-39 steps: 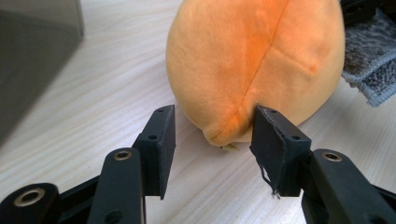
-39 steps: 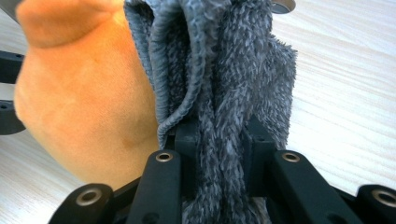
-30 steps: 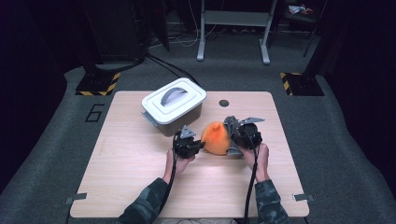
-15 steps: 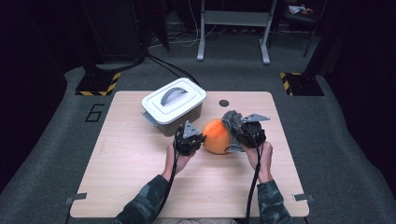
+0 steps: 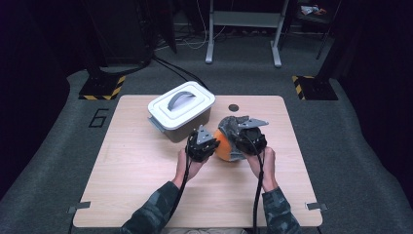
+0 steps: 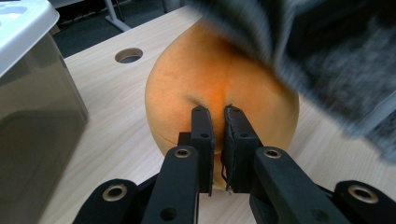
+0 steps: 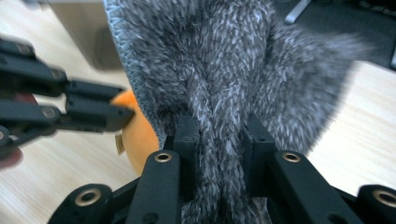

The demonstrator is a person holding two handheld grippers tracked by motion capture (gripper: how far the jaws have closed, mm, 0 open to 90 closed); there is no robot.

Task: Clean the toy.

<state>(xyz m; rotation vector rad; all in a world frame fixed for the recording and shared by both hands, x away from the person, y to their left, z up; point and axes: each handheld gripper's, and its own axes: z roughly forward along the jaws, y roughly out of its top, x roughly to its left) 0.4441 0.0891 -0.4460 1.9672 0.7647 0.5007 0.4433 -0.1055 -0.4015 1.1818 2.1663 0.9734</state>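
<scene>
The orange plush ball (image 6: 219,98) looks soft and light, likely to dent under a pinch, so a fold of its skin is the safest hold. The left gripper (image 6: 215,140) has its jaws nearly together, pinching a small fold on the near side of the ball. Against the ball's far side, the right gripper (image 7: 215,140) has its jaws clamped on a bunch of grey knitted cloth (image 7: 219,70), limp and fuzzy, draped over the ball. Beyond the ball on the desk (image 5: 122,165) stands a lidded white box (image 5: 181,109).
</scene>
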